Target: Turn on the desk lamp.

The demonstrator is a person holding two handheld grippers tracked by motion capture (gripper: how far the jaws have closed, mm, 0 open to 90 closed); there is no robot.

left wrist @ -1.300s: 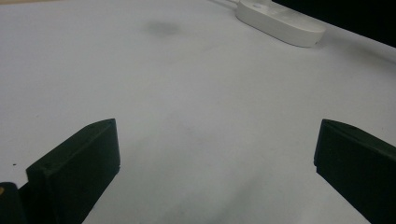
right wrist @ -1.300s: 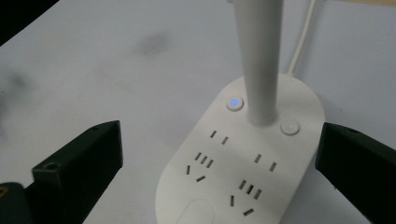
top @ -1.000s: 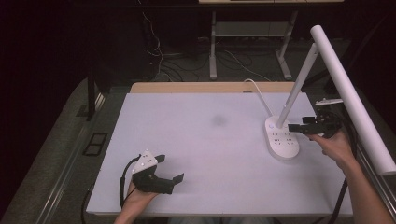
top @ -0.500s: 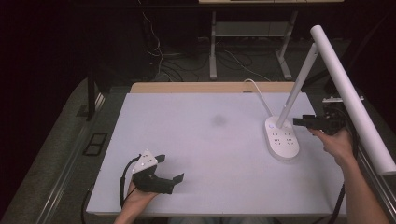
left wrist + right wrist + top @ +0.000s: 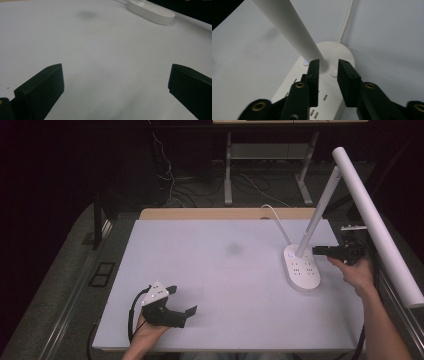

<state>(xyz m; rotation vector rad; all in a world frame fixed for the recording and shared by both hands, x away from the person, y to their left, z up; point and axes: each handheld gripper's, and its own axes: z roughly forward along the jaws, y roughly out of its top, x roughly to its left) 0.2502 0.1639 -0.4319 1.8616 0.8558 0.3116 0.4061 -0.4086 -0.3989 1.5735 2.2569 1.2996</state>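
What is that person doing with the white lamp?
A person holds a gripper in each hand at a pale table. The right gripper is over the base of the white desk lamp, which has plug sockets in it. Its fingers have just been closing and now sit narrow, right by the bottom of the lamp's stem, near two small buttons; whether they touch anything is unclear. The left gripper rests open on the table's near side, holding nothing.
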